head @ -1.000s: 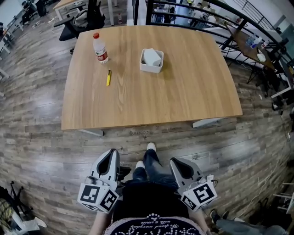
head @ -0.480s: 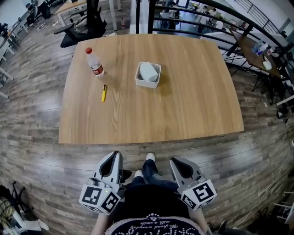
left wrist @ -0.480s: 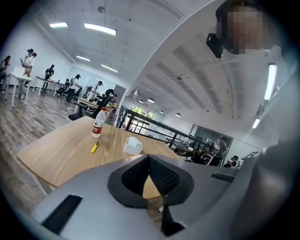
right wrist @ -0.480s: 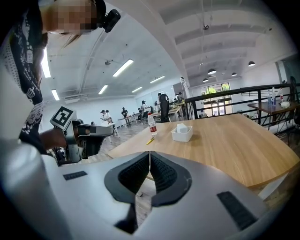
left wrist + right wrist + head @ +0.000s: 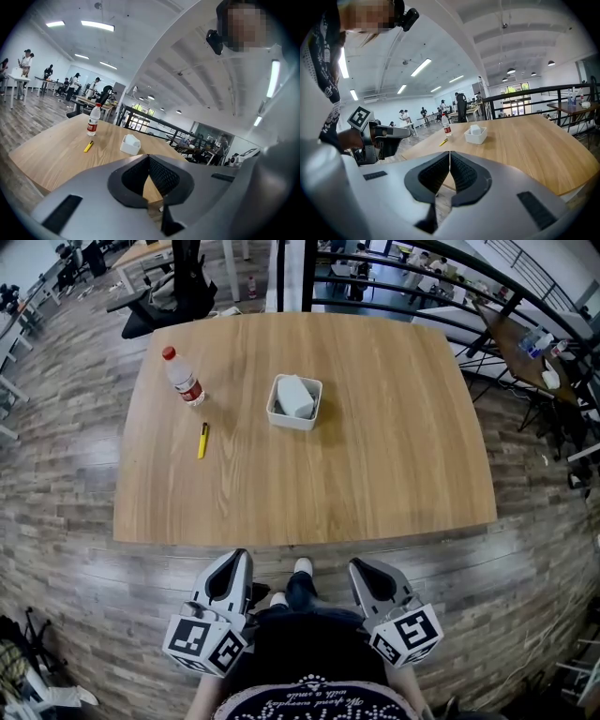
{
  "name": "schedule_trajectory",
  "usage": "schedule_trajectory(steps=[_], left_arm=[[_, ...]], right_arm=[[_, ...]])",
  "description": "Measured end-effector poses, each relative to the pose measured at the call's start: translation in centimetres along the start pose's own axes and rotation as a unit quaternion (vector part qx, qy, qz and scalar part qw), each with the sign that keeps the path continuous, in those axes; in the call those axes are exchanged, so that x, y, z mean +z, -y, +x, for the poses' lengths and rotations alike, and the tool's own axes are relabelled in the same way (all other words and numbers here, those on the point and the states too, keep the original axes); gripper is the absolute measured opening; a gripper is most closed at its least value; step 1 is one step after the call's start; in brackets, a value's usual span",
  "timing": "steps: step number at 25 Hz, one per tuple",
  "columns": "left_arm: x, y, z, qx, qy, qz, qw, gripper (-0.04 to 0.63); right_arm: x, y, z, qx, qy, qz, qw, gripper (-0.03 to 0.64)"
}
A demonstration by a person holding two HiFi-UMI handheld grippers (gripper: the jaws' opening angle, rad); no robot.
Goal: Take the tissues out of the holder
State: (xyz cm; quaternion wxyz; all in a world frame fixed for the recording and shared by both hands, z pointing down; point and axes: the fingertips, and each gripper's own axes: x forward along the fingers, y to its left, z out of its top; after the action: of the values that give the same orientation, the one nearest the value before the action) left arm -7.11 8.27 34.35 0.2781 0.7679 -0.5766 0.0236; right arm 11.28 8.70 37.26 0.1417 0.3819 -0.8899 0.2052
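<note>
Standing short of a light wooden table (image 5: 394, 427), a person holds both grippers low against the body, well apart from the work. The square white holder (image 5: 291, 424) sits mid-table at 12 o'clock from the grippers, with the folded white tissues (image 5: 296, 396) still inside. A clear plastic bottle with a red cap (image 5: 183, 379) stands at its 10 o'clock, and a small yellow pen-like stick (image 5: 202, 440) lies at its 8 o'clock.

The step in hand looks like the approach. It would go best by spreading one gripper's jaws before reaching in, steadying the holder's wall with the other, and pinching only the tissues' top edge.

The left gripper (image 5: 235, 559) and right gripper (image 5: 361, 566) both have jaws pressed together, tips meeting – nothing between them, touching nothing.
</note>
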Motion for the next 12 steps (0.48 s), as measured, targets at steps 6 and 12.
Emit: schedule_trajectory(steps=[6, 12], left_arm=[[1.1, -0.3, 0.9, 0.016, 0.013, 0.004, 0.9998, 0.006], [1.3, -0.4, 1.1, 0.026, 0.014, 0.014, 0.9995, 0.006]], right_arm=[[0.8, 1.6, 0.4, 0.002, 0.003, -0.002, 1.0, 0.014], [1.1, 2.0, 0.8, 0.008, 0.002, -0.01, 1.0, 0.014]])
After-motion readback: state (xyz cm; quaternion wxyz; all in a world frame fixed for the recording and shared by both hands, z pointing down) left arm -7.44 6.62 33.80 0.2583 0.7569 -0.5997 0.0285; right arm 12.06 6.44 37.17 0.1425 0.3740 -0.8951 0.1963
